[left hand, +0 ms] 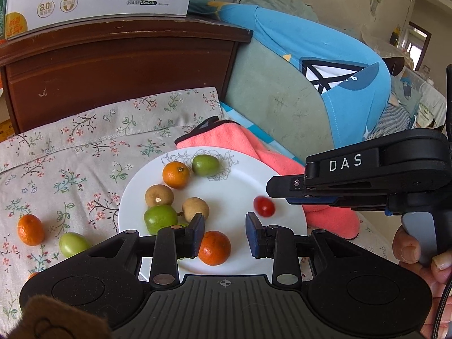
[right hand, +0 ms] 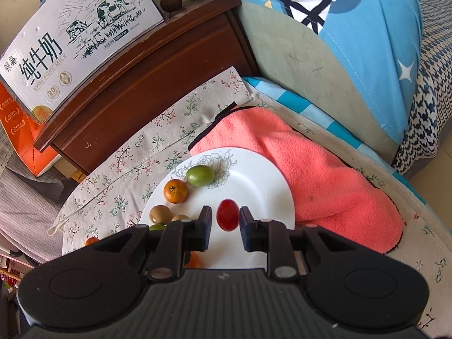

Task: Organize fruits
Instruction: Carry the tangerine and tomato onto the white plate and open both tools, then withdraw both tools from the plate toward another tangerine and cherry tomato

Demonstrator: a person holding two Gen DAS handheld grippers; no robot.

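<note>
A white plate on the floral cloth holds small oranges, green fruits, brown longans and a red cherry tomato. My left gripper is open above the plate's near side, with an orange just behind its left finger. My right gripper is open over the plate, its jaws on either side of the cherry tomato without touching it. An orange and a green fruit lie on the cloth left of the plate.
A pink towel lies under the plate's right edge. A brown wooden cabinet with a milk carton box stands behind. A blue and green cushion is at the right. The right gripper's body crosses the left wrist view.
</note>
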